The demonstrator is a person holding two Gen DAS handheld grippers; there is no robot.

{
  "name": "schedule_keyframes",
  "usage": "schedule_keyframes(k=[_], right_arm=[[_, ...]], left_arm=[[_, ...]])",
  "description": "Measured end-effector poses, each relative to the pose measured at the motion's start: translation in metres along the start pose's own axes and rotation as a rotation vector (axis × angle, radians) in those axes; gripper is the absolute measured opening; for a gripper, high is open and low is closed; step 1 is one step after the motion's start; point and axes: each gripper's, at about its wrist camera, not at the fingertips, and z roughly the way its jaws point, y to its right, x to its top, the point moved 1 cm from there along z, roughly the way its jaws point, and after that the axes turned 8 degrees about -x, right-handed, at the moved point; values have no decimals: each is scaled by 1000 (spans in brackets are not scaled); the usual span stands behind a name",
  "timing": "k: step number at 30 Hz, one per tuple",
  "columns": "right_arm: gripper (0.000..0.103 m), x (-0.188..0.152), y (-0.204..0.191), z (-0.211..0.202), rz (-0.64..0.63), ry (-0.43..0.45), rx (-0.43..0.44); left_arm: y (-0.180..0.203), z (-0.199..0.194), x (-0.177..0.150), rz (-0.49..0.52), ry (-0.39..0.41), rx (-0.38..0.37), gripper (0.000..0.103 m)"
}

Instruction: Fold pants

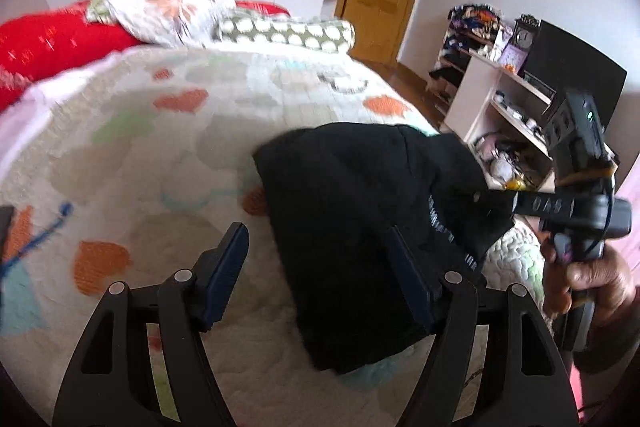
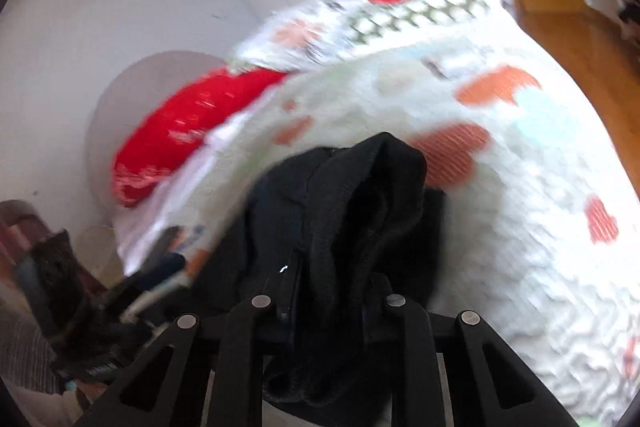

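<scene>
Black pants [image 1: 360, 211] laid folded on the quilt [image 1: 140, 147], left gripper [image 1: 316, 259] held spread with nothing pinched, pants just ahead of its right finger, right gripper [image 2: 328, 307] clamped on bunched pants fabric.

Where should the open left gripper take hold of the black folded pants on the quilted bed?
Probably the near left corner of the black folded pants. That edge lies flat and free on the quilt, beside the open left gripper; the right gripper already pinches the far side.
</scene>
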Motion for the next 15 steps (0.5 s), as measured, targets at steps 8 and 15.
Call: schedule_keyframes(k=[8,15], right_arm=[[50,1,19,-18,47,-15,-167],[50,28,-13,-32,-28,75,-51]], left_arm=[[-7,5,6,-3,-33,52,72],[-24,18,49,-32,18,131,72]])
